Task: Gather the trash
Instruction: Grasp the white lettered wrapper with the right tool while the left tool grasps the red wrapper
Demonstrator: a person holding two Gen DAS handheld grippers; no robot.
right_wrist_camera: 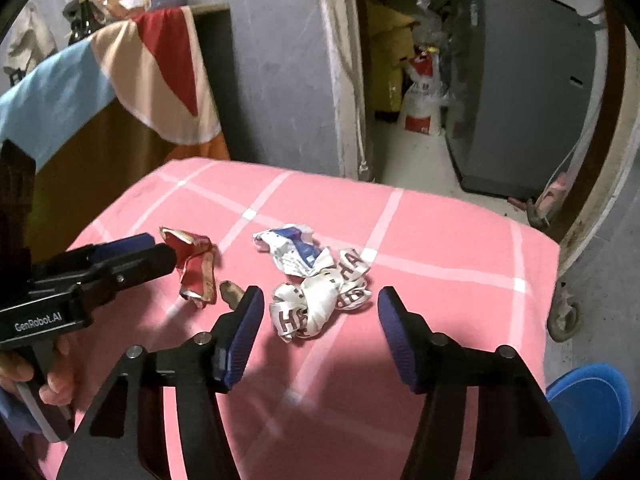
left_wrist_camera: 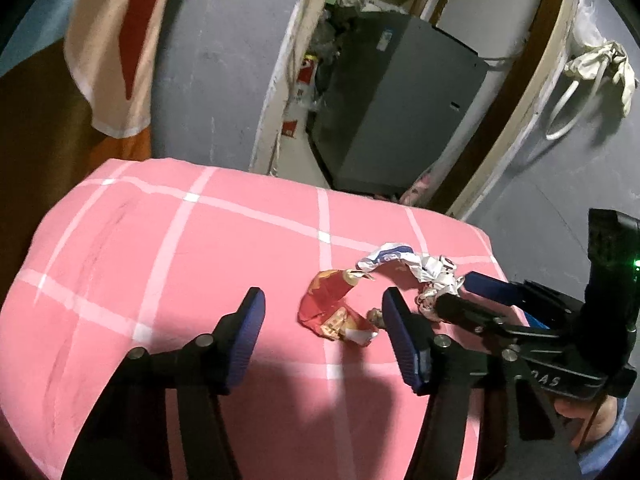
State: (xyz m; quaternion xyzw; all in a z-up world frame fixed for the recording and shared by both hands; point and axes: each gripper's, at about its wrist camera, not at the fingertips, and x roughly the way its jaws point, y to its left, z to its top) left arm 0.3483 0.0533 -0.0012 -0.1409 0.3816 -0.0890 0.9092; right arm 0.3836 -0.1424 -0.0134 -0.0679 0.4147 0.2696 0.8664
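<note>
**Two wrappers, one gripper lining up on each**

While both grippers are angling down over the pink checked cloth [right_wrist_camera: 440, 240], each one is facing its own piece of trash. Taking the red wrapper [left_wrist_camera: 336, 312] as the landmark: it is lying crumpled just ahead of the left gripper [left_wrist_camera: 324, 320], in the gap between the jaws and nearer the right-hand pad, its long axis running roughly away from the gripper. The jaws are standing about half apart, touching nothing. A small brown scrap [right_wrist_camera: 231, 294] is sitting just beside the red wrapper, on the side toward the white one.

Just past that scrap, the white wrapper with dark lettering [right_wrist_camera: 320, 300] is lying in a loose knot, with a white and blue wrapper [right_wrist_camera: 294, 246] touching its far end. The right gripper [right_wrist_camera: 320, 316] is straddling the lettered knot from the near side, jaws likewise part-way apart and not pressing on it; its long axis is running across the gap, slightly tilted. By my judgement the left hand is nearer the red piece and the right hand nearer the white, so each needs only a short push forward and a squeeze.

The cloth is covering a padded, rounded surface, so it will likely give under the pads. Well beyond the red wrapper a doorway [right_wrist_camera: 400, 80] is opening onto a cluttered room; a blue bucket [right_wrist_camera: 588, 400] is standing below the cloth's edge on the white wrapper's side.
</note>
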